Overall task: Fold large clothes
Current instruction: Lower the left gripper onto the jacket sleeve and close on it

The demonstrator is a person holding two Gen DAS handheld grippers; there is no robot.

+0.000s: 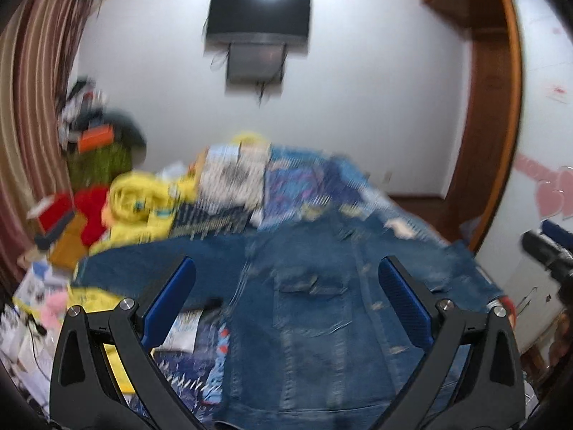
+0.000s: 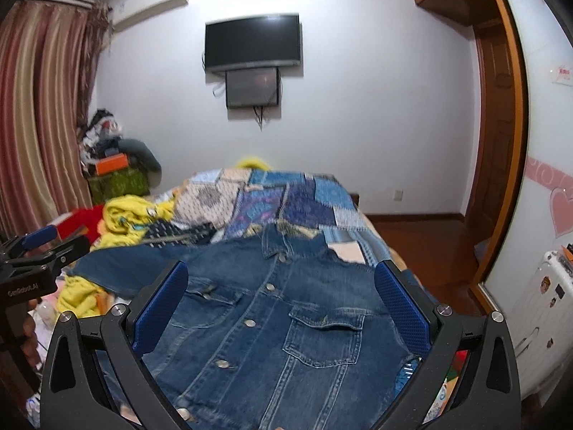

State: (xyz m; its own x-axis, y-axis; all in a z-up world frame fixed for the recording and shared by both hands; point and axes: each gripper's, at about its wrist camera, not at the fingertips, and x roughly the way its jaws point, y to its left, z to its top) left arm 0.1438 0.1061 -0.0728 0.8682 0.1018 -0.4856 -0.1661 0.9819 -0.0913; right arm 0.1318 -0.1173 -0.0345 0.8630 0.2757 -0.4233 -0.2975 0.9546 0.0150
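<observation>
A blue denim jacket (image 2: 272,315) lies front up on the bed, collar toward the far end, one sleeve stretched out to the left. It also shows in the blurred left wrist view (image 1: 315,308). My left gripper (image 1: 286,265) is open above the jacket and holds nothing. My right gripper (image 2: 281,268) is open above the jacket's chest and holds nothing. The left gripper also shows at the left edge of the right wrist view (image 2: 46,240).
A patchwork quilt (image 2: 286,200) covers the bed. Yellow clothes (image 2: 125,215) and a red garment (image 2: 78,220) lie to the left. A TV (image 2: 252,41) hangs on the far wall. Striped curtains (image 2: 39,114) hang left, a wooden door frame (image 2: 501,125) and a white suitcase (image 2: 544,308) stand right.
</observation>
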